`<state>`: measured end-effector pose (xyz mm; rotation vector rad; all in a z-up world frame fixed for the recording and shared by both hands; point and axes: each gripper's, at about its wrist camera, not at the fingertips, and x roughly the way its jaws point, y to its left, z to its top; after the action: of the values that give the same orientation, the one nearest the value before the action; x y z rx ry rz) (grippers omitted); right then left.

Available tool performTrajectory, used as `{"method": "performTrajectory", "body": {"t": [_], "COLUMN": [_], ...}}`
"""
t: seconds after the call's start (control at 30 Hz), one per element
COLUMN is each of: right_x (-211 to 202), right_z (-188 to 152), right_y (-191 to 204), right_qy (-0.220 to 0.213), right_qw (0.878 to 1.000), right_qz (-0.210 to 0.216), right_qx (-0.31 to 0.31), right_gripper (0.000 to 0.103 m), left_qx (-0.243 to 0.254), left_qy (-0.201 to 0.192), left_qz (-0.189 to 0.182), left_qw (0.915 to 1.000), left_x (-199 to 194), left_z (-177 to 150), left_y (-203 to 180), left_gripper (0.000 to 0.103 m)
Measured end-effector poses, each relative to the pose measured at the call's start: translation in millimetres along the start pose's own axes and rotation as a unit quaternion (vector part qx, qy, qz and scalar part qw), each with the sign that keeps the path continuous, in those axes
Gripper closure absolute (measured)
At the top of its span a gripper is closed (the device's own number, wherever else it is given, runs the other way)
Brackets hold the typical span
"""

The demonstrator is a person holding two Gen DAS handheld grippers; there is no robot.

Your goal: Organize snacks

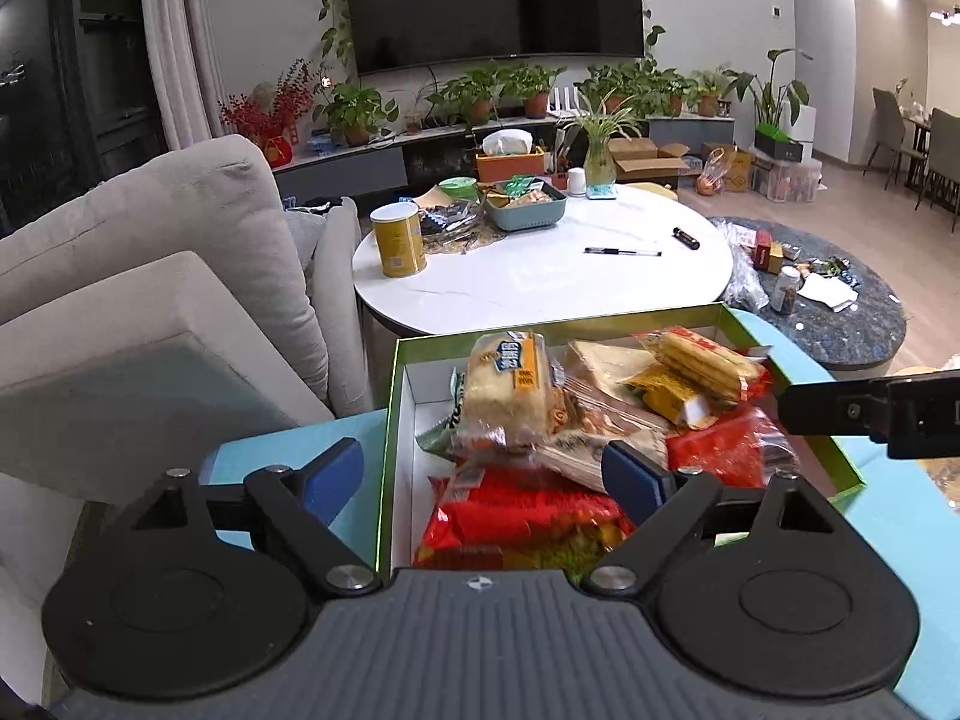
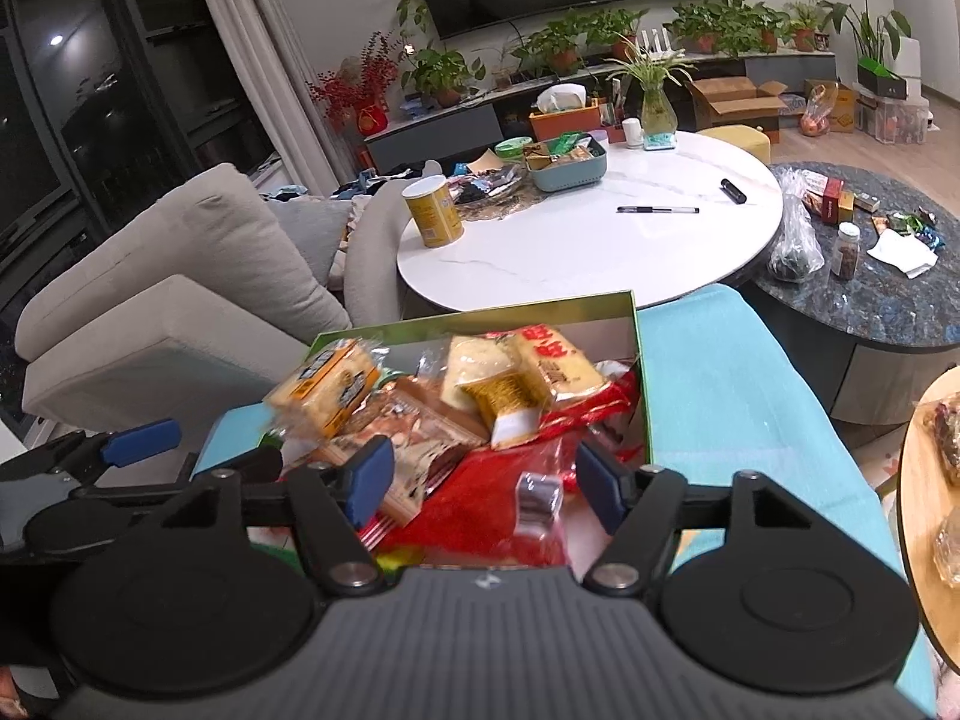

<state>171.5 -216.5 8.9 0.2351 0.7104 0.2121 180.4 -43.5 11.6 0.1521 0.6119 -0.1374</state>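
A green-rimmed box (image 1: pixel 390 420) (image 2: pixel 636 324) stands on a turquoise surface (image 2: pixel 720 396), full of snack packs: a yellow bread pack (image 1: pixel 510 390) (image 2: pixel 330 390), cracker packs (image 1: pixel 696 372) (image 2: pixel 552 366), red packs (image 1: pixel 522 510) (image 2: pixel 510 480). My left gripper (image 1: pixel 486 480) is open and empty over the box's near left part. My right gripper (image 2: pixel 486 474) is open and empty over the red packs; it also shows in the left wrist view (image 1: pixel 870 408) at the box's right edge.
A white round table (image 1: pixel 540 276) beyond the box holds a yellow can (image 1: pixel 399 240), a teal snack basket (image 1: pixel 528 204) and a pen (image 1: pixel 621 251). A dark low table (image 2: pixel 870 276) with clutter lies right. A grey sofa (image 1: pixel 150 252) is left. A wooden tabletop (image 2: pixel 936 480) is far right.
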Motion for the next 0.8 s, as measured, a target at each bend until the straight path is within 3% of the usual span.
{"method": "performTrajectory", "body": {"t": [0.33, 0.57, 0.8], "right_x": [-46, -61, -74], "right_z": [-21, -40, -51], "right_y": [16, 20, 19], "right_qy": [-0.032, -0.029, -0.034], "right_qw": [0.999, 0.999, 0.999], "right_qz": [0.002, -0.005, -0.004], "right_qx": [-0.009, -0.018, -0.008], "right_gripper": [0.001, 0.001, 0.001], "left_qx": [-0.013, -0.021, -0.021], "left_qy": [-0.027, -0.037, -0.039], "left_qz": [0.002, 0.015, 0.015], "left_qw": [0.9995, 0.9990, 0.9989], "left_x": [-52, -82, -103], "left_z": [-21, -35, -49], "left_y": [-2, -4, -10], "left_gripper": [0.012, 0.001, 0.001]}}
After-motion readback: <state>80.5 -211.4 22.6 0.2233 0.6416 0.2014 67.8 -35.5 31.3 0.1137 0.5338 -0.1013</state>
